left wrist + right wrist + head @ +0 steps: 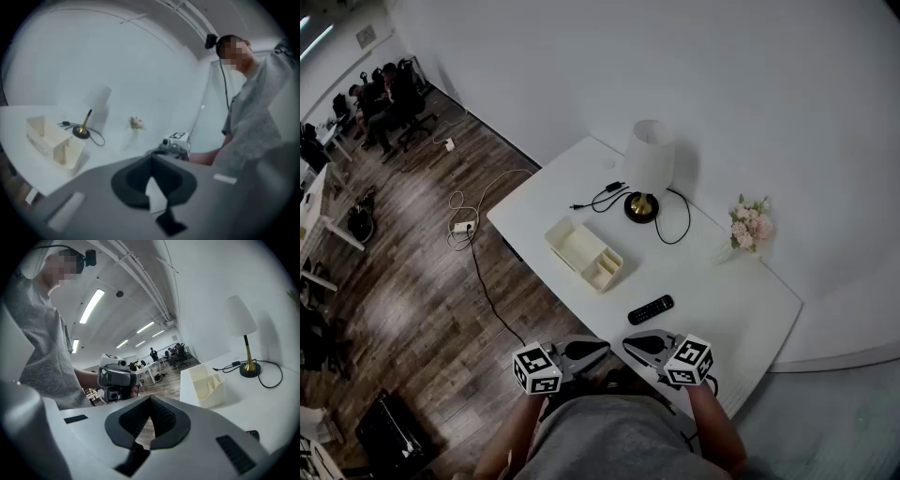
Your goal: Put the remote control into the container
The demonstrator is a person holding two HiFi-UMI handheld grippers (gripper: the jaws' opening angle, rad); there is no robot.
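The black remote control (651, 309) lies flat on the white table (741, 300), near its front edge. In the right gripper view only its tip (252, 433) shows, low at the right. The cream container (584, 254), an open-topped box with dividers, stands left of the remote and a little farther back; it also shows as the container (54, 140) and the container (202, 385). My left gripper (602, 347) and right gripper (628, 343) hover side by side off the table's front edge, tips facing each other. Both are shut with nothing between the jaws.
A white-shaded lamp (648, 169) on a brass base stands at the back of the table, its black cable (598, 200) trailing left. A small vase of pink flowers (748, 225) sits at the right by the wall. Wooden floor and cables lie to the left.
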